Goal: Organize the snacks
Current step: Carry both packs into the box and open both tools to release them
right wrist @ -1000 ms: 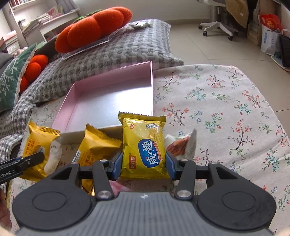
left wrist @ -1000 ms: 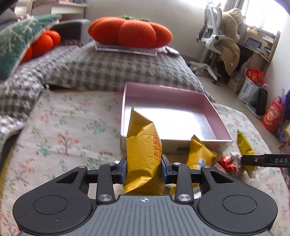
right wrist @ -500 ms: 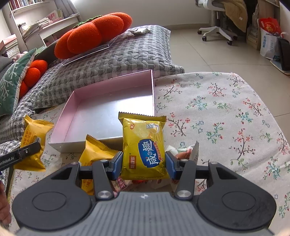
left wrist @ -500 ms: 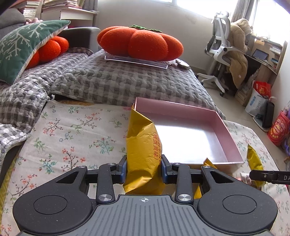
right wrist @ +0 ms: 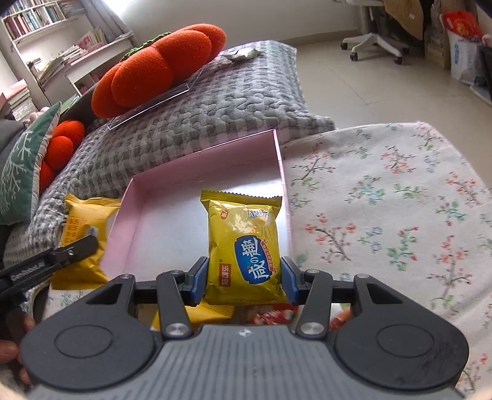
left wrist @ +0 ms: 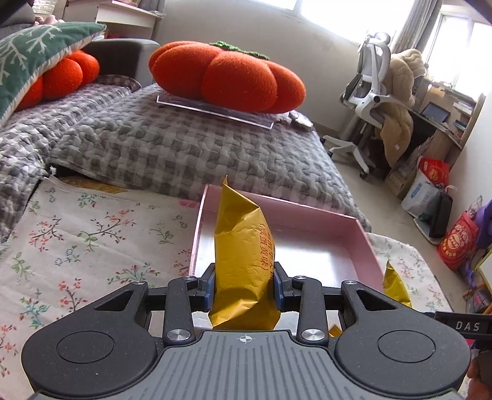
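While the left gripper (left wrist: 244, 289) has its jaws pinching a gold snack packet (left wrist: 243, 255) upright, the right gripper (right wrist: 244, 281) has its jaws pinching a yellow biscuit packet (right wrist: 244, 246); just ahead of both lies the pink tray (right wrist: 153, 197).

Left gripper (left wrist: 243, 289) and right gripper (right wrist: 244, 280), both clamped, angled downward.

Home living room: quilted sofa (left wrist: 190, 147), pumpkin cushion (left wrist: 227, 77), bookshelves (right wrist: 40, 18), desk chair (left wrist: 369, 89).
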A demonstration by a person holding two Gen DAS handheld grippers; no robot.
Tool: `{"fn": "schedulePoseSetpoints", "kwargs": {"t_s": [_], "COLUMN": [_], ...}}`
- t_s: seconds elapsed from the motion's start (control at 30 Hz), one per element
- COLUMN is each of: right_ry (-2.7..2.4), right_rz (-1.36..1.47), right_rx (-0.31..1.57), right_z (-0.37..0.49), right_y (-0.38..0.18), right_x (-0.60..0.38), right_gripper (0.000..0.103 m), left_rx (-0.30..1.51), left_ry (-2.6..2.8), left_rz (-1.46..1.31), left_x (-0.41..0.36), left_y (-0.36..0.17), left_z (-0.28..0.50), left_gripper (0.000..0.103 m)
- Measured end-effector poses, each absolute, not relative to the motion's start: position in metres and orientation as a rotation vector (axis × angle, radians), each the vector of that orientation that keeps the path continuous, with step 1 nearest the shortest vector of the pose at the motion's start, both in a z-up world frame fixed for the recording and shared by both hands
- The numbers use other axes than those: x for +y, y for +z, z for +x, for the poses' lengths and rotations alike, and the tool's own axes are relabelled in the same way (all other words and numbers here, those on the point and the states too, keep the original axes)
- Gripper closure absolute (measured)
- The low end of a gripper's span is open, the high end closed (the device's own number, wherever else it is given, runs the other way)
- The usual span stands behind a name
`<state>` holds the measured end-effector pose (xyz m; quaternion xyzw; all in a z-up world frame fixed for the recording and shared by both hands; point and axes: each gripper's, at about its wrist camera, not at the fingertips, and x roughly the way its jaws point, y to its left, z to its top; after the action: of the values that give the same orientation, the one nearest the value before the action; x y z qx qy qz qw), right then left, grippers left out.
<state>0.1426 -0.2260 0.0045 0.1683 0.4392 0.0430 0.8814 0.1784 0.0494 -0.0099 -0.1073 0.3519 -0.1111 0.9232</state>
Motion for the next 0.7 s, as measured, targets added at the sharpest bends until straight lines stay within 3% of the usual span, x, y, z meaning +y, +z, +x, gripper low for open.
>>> {"fn": "schedulePoseSetpoints", "kwargs": {"t_s": [0.23, 0.4, 0.53, 0.7], "right_ry": [0.085, 0.085, 0.082, 0.074], "right_rz": [0.372, 0.372, 0.382, 0.389], "right_rx": [0.905, 0.901, 0.904, 0.868], "right_z": [0.159, 0.167, 0.165, 0.157], "right_y": [0.002, -0.002, -0.001, 0.013], "right_x": [-0.223, -0.22, -0.224, -0.229], "right_gripper": [0.058, 0.064, 0.063, 0.058], "left_rx": [0.753, 0.741, 0.734, 0.704], "left_ry": [-0.206, -0.186, -0.167, -0.172], "left_rz": [-0.211, -0.201, -0.218, -0.215], "left_x": [0.051, 0.053, 0.063, 0.067], "left_y": [-0.027, -0.03, -0.028, -0.014], "left_z": [0.195, 0.199, 0.197, 0.189], "left_gripper": [0.07, 0.067, 0.054, 0.047]}}
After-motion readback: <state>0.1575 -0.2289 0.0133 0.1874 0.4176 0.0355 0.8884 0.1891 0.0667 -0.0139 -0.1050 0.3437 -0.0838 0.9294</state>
